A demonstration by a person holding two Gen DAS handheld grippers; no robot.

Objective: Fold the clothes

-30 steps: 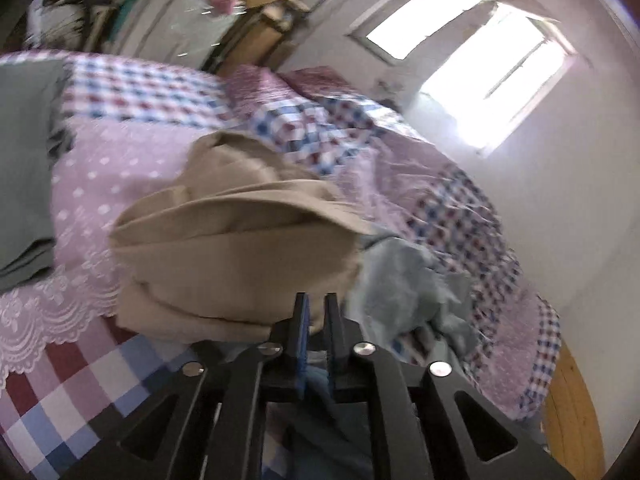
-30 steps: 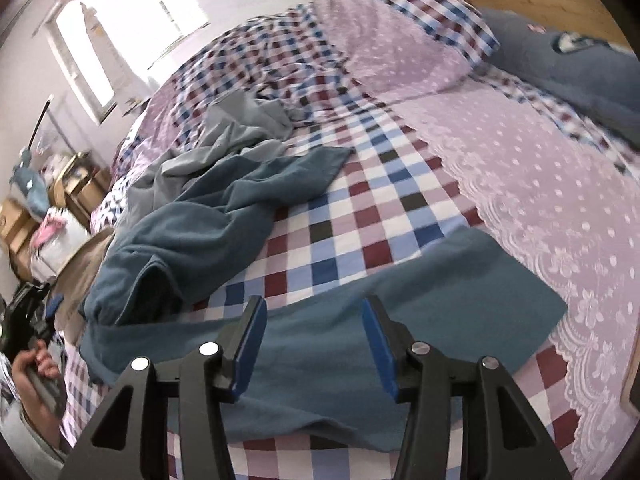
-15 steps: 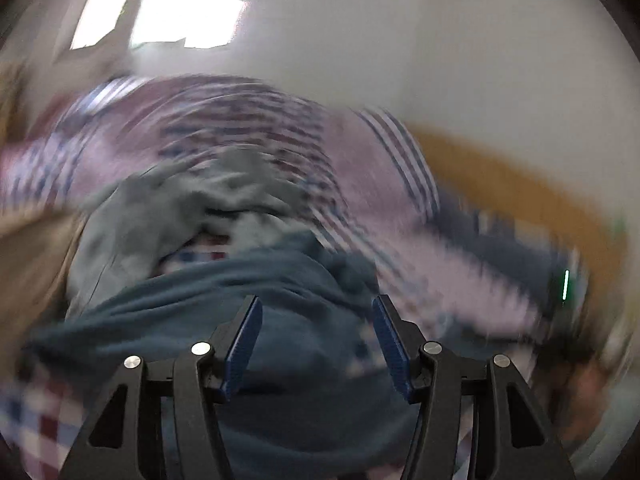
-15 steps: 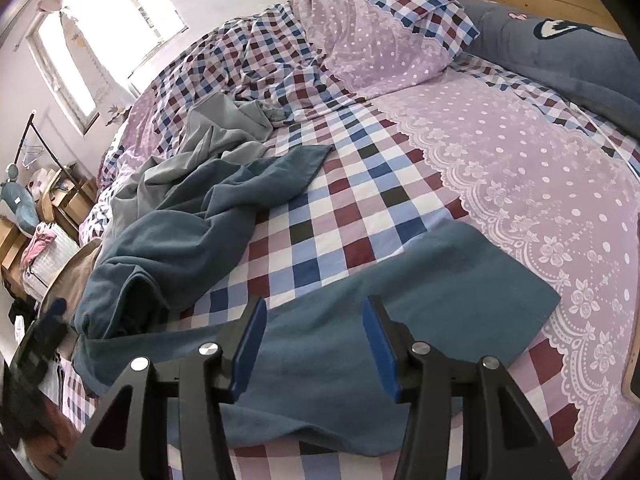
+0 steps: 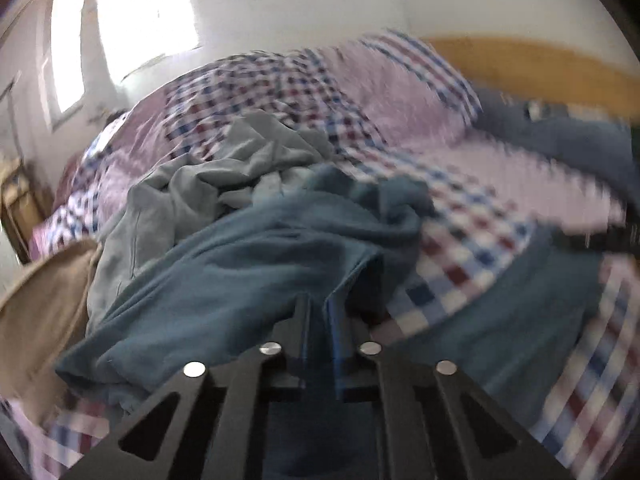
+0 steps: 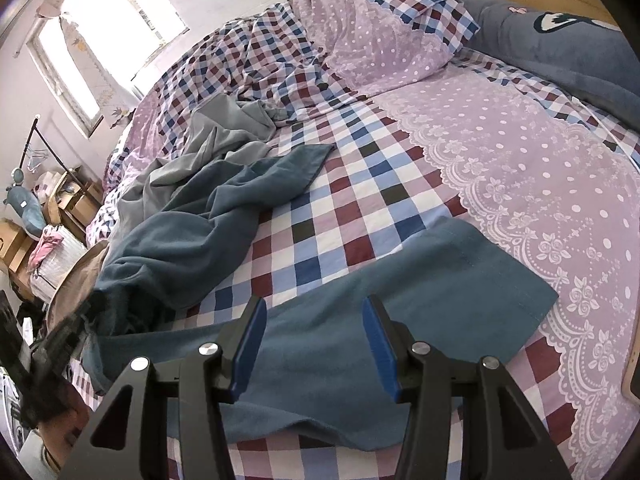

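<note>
A teal garment [image 6: 304, 320] lies spread on the bed [image 6: 360, 184], its near part flat across the checked cover and its far-left part bunched into folds. At the far left of the right wrist view a tan garment [image 6: 76, 276] lies at the bed's edge, just beside the teal folds, and a grey garment [image 6: 216, 140] lies crumpled farther back, touching the teal one. The left hand-held gripper [image 5: 318, 312] has its jaws drawn together until the blue pads almost meet, with the bunched edge of the teal garment right at their tips; blur and the cloth's own folds keep it unclear whether fabric is pinched between them. In the same view the tan garment sits at the left edge and the grey one lies beyond the teal folds. The right hand-held gripper [image 6: 312, 344] hangs over the flat near part of the teal garment with its jaws about half open and nothing between the pads [image 6: 250, 340]. To the right a lilac lace-edged panel of the cover runs toward a pillow [image 6: 380, 28] at the far side, and a dark blue cushion [image 6: 560, 44] lies along the wooden headboard.
</note>
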